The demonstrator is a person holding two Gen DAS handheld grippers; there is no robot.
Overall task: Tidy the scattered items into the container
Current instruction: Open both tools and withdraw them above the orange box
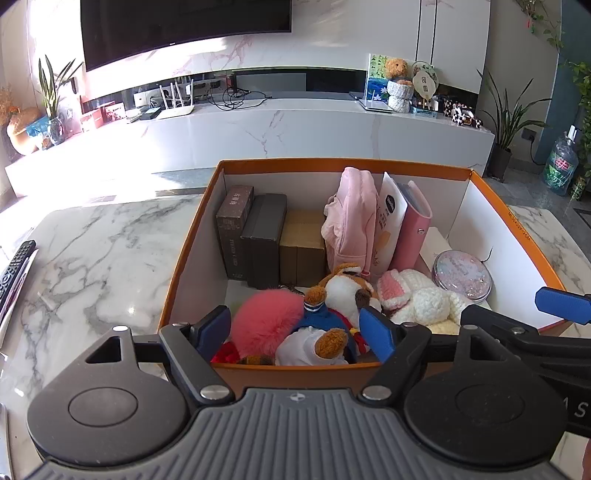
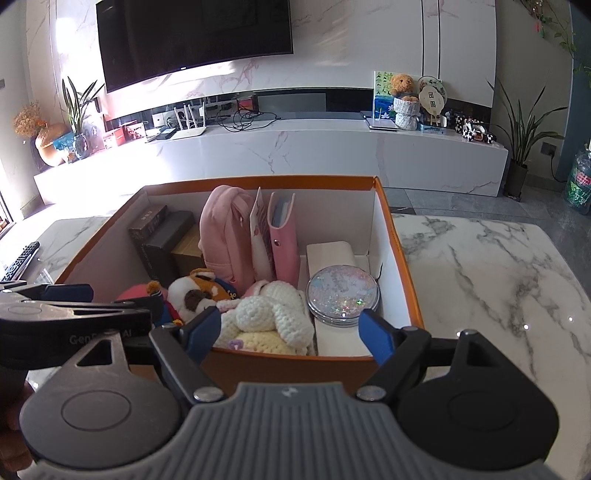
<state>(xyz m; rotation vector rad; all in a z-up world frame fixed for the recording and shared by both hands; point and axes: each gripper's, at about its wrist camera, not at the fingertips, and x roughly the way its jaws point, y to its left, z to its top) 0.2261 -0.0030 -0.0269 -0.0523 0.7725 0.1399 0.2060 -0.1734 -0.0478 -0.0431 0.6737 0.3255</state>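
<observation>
A white marble table point(image 2: 498, 266) stands in a sunlit living room, facing a wall-mounted television point(image 2: 195, 33) above a long marble media console point(image 2: 295, 151). The left gripper point(image 1: 295, 332) hovers at the near rim of an orange-edged cardboard box point(image 1: 517, 236), its blue-padded jaws spread wide with nothing between them; the right gripper point(image 2: 291, 334) hangs just beside it at the same rim, jaws likewise wide and empty. Directly beyond the left jaws, inside the box, lie a fluffy pink pom-pom point(image 1: 264, 319) and a brown-and-white plush dog point(image 1: 345, 286) in blue clothing, pressed against each other. Beyond the right jaws rests a white crocheted bunny point(image 2: 273, 306) on a pale yellow knit piece, touching the dog on one side and near a round glittery compact point(image 2: 341, 295) on the other; the compact sits on a white box point(image 2: 332, 251) in the right corner. Along the far wall stand, left to right, two dark boxes point(image 1: 251, 236), a tan carton point(image 1: 303, 243), a small pink backpack point(image 1: 354, 214), a white packet point(image 1: 389, 218) and a pink binder point(image 1: 412, 232), all upright and leaning together. Outside the box, a remote control point(image 1: 14, 269) lies at the table's far left edge. On the console sit a router, cables, a teddy bear in a knitted pot point(image 2: 404, 99) and potted plants at both ends.
</observation>
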